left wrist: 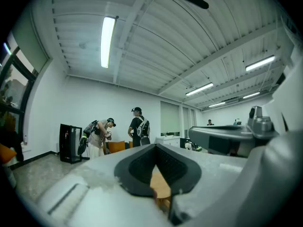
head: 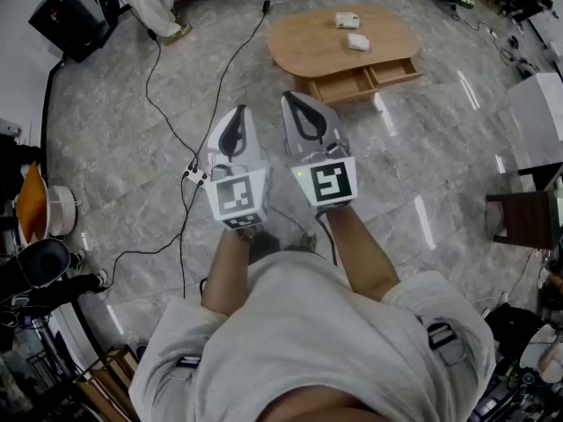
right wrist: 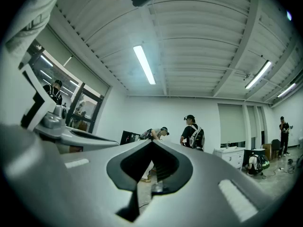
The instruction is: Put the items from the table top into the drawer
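An oval wooden table (head: 308,47) stands far ahead on the marble floor. Two small white items (head: 347,20) (head: 358,42) lie on its top. Its drawer (head: 365,79) is pulled open at the front. I hold both grippers side by side at chest height, well short of the table. My left gripper (head: 241,110) is shut with nothing in it. My right gripper (head: 288,96) is also shut and empty. In the left gripper view the closed jaws (left wrist: 155,145) frame a bit of the wooden table (left wrist: 161,187). The right gripper (right wrist: 152,142) shows its tips meeting.
A black cable (head: 167,117) and a power strip (head: 194,176) lie on the floor left of my path. A black cabinet (head: 70,11) is far left; a dark stool (head: 526,220) and a white unit (head: 538,117) are at right. Two people (right wrist: 191,131) stand across the room.
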`<control>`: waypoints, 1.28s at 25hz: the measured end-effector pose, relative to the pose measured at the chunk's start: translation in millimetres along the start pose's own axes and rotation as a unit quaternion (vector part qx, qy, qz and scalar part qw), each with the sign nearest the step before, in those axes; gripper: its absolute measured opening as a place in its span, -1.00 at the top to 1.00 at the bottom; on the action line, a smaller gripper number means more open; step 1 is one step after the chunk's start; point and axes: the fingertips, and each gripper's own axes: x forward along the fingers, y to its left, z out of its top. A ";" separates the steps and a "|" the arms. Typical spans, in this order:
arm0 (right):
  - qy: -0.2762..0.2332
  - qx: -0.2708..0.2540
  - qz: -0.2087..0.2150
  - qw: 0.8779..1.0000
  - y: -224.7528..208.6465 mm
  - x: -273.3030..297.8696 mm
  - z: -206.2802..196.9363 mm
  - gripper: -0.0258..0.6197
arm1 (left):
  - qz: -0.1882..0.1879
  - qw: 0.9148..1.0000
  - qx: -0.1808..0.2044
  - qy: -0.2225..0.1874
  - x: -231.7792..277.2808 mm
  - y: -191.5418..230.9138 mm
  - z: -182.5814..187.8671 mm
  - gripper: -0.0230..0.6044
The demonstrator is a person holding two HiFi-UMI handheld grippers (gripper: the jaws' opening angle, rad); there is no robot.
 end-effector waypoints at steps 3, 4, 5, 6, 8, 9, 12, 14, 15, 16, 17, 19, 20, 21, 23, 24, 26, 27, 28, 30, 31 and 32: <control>0.003 0.000 -0.003 1.000 10.6 16.9 -2.6 0.90 | -0.004 1.000 -0.006 0.008 4.3 19.9 -6.5 0.86; 0.003 -0.001 -0.004 1.000 14.7 22.9 -3.6 0.90 | -0.007 1.000 -0.006 0.009 6.0 26.8 -7.9 0.86; 0.003 -0.002 -0.006 1.000 19.2 28.9 -4.8 0.90 | -0.010 1.000 -0.007 0.009 7.7 33.5 -9.1 0.86; 0.004 -0.003 -0.008 1.000 23.8 34.6 -6.3 0.90 | -0.013 1.000 -0.008 0.009 9.3 40.0 -10.2 0.86; 0.009 -0.004 -0.016 1.000 31.5 44.9 -9.8 0.90 | -0.021 1.000 -0.011 0.009 12.8 51.9 -12.0 0.86; 0.011 -0.004 -0.022 1.000 33.9 50.1 -10.9 0.90 | -0.026 1.000 -0.013 0.008 15.5 57.8 -12.6 0.86; 0.009 -0.010 -0.039 0.999 39.1 66.5 -9.9 0.90 | -0.038 0.999 -0.018 0.007 25.8 77.2 -14.4 0.86; 0.012 -0.018 -0.052 0.998 41.9 74.0 -10.4 0.90 | -0.045 0.999 -0.024 0.008 31.9 88.5 -17.4 0.86; 0.015 -0.019 -0.059 0.998 42.5 77.1 -11.7 0.90 | -0.049 0.998 -0.027 0.009 35.4 93.3 -19.4 0.86; 0.020 -0.017 -0.065 0.998 42.3 80.3 -13.9 0.90 | -0.053 0.998 -0.032 0.011 39.8 97.3 -21.8 0.86; 0.026 -0.014 -0.071 0.997 40.8 83.5 -16.7 0.90 | -0.056 0.998 -0.037 0.014 44.7 100.1 -24.4 0.86; 0.036 -0.011 -0.079 0.996 33.6 88.0 -21.6 0.90 | -0.065 0.997 -0.046 0.018 55.1 100.1 -27.9 0.86; 0.040 -0.012 -0.084 0.996 28.1 89.5 -24.1 0.90 | -0.070 0.996 -0.048 0.018 60.6 97.7 -28.6 0.86; 0.043 -0.012 -0.088 0.995 22.1 91.0 -27.0 0.90 | -0.074 0.996 -0.048 0.017 66.5 94.8 -29.2 0.86; 0.048 -0.007 -0.095 0.994 9.9 94.7 -34.0 0.90 | -0.081 0.995 -0.049 0.019 79.9 88.7 -31.2 0.86; 0.049 -0.004 -0.097 0.994 4.0 97.2 -37.6 0.90 | -0.084 0.995 -0.050 0.021 87.3 85.5 -32.6 0.86; 0.052 0.001 -0.098 0.994 -8.6 105.3 -45.2 0.90 | -0.090 0.995 -0.047 0.026 104.0 79.2 -36.5 0.86; 0.052 0.005 -0.097 0.994 -16.0 112.0 -49.4 0.90 | -0.091 0.995 -0.044 0.028 114.4 76.9 -38.3 0.86; 0.051 0.010 -0.097 0.994 -24.6 120.3 -53.9 0.90 | -0.090 0.995 -0.042 0.029 126.5 75.2 -39.7 0.86; 0.045 0.018 -0.095 0.994 -46.2 139.8 -62.7 0.90 | -0.092 0.995 -0.035 0.030 156.8 72.0 -42.2 0.86; 0.042 0.017 -0.093 0.995 -58.7 149.6 -67.2 0.90 | -0.094 0.995 -0.030 0.030 174.4 69.6 -44.0 0.86; 0.042 0.012 -0.090 0.995 -71.5 158.8 -71.9 0.90 | -0.095 0.995 -0.027 0.032 192.5 66.3 -45.5 0.86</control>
